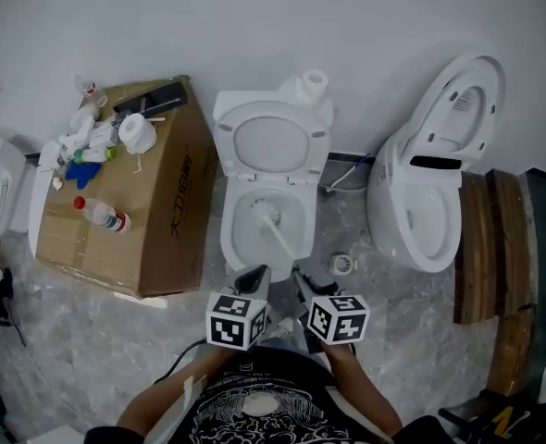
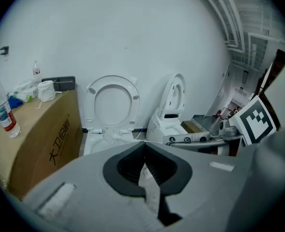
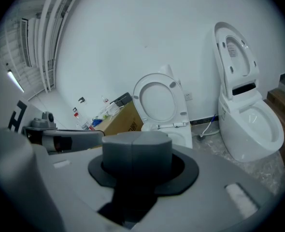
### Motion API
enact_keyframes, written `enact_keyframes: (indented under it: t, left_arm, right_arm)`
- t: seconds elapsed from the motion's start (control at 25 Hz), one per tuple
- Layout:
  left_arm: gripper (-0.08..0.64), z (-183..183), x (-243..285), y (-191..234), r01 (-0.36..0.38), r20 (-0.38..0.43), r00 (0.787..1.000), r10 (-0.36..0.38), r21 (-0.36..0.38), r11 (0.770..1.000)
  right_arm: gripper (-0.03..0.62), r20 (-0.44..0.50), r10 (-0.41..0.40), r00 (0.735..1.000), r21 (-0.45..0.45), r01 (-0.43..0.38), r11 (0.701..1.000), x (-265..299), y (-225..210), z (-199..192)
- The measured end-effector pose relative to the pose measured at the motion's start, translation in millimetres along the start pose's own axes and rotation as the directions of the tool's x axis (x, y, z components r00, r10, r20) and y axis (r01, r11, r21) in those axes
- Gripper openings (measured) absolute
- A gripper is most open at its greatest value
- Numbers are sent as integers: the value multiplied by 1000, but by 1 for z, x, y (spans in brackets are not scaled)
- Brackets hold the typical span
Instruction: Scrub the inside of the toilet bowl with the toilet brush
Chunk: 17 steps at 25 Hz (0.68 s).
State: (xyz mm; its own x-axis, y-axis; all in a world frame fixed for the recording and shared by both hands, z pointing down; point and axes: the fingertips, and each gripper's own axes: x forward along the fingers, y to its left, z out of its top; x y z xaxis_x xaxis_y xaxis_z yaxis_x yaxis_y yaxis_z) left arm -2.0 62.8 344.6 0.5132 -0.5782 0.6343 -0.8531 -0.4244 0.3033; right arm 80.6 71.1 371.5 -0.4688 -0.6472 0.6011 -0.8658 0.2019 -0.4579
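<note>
I count two toilets (image 1: 398, 188), one brush (image 1: 275, 228) in the 12 o'clock bowl (image 1: 237, 240); right gripper (image 1: 299, 276) is clamped on its handle, left gripper (image 1: 254, 278) is fully closed and empty.

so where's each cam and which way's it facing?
Head view: on the person's head, looking down at the toilet; shows their shirt, left hand-held gripper, right hand-held gripper at the toilet brush handle.
Left gripper view: rides the left hand-held gripper, faces the wall past its shut jaws; right one's marker cube at right.
Right gripper view: rides the right one, same wall past shut jaws; left one at left.
Shared: both gripper views show the toilet, second toilet, cardboard box.
</note>
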Motion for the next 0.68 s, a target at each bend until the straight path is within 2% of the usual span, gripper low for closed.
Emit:
enact_keyframes:
  t: [0.68]
  left_arm:
    - [-5, 6, -8, -24, 16, 7, 1000, -16, 39, 999]
  right_arm:
    - [150, 47, -12, 999, -42, 13, 999, -21, -2, 14]
